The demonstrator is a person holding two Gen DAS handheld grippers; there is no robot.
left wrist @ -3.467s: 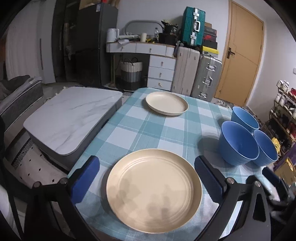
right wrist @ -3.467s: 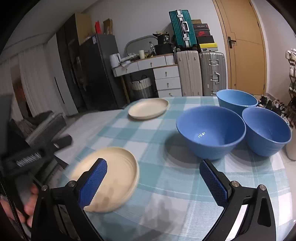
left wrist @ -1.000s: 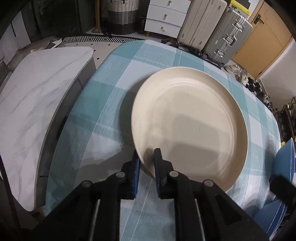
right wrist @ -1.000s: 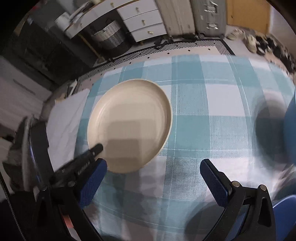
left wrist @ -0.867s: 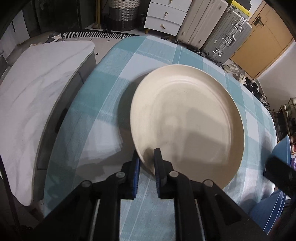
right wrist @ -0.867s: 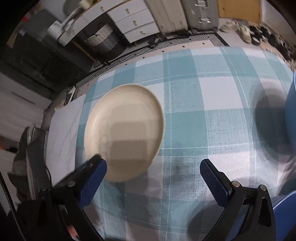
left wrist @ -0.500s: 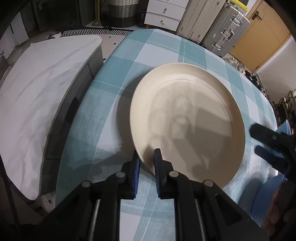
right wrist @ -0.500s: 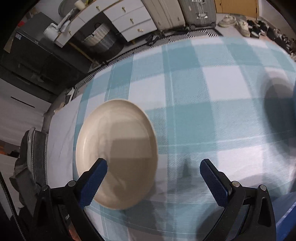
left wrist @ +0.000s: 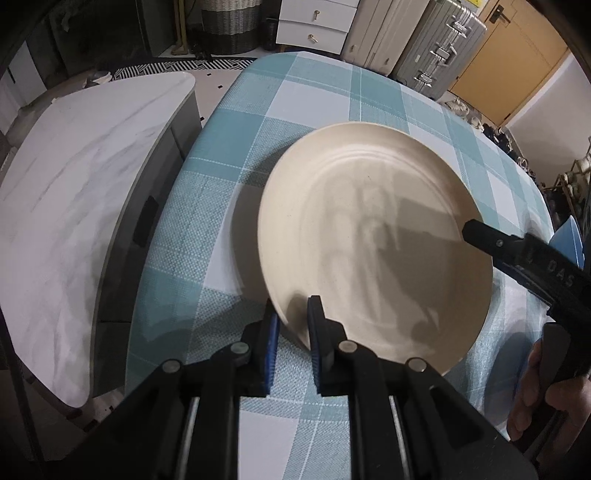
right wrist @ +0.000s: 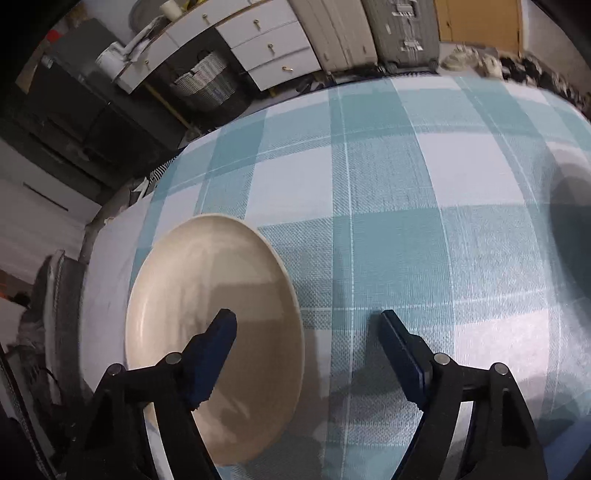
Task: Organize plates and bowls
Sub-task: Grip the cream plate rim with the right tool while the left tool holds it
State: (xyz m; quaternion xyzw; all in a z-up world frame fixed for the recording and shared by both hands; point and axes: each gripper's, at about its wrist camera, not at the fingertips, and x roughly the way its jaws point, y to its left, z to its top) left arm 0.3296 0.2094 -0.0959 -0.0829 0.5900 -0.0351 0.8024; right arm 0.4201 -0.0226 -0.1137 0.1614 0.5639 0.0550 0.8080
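Note:
My left gripper [left wrist: 291, 321] is shut on the near rim of a cream plate [left wrist: 373, 236], which tilts a little over the teal checked tablecloth [left wrist: 229, 155]. Whether a second plate lies under it I cannot tell. My right gripper [right wrist: 308, 321] hangs over the same cream plate [right wrist: 207, 295], straddling its right rim: one finger is above the plate, the other above the cloth. Its jaws are closing and its pads do not touch the rim. In the left wrist view a finger [left wrist: 487, 238] of the right gripper reaches over the plate's right side. A blue bowl [left wrist: 572, 240] peeks in at the right edge.
A low marble-topped table [left wrist: 74, 184] stands close along the left side of the checked table. Suitcases [left wrist: 436, 48], white drawers [left wrist: 314, 22] and a basket [right wrist: 203, 81] line the far wall. A person's hand [left wrist: 532, 391] grips the right tool.
The right gripper has come down over the plate's right rim and its jaws have narrowed. The left gripper carried the plate a little along the table, then held still.

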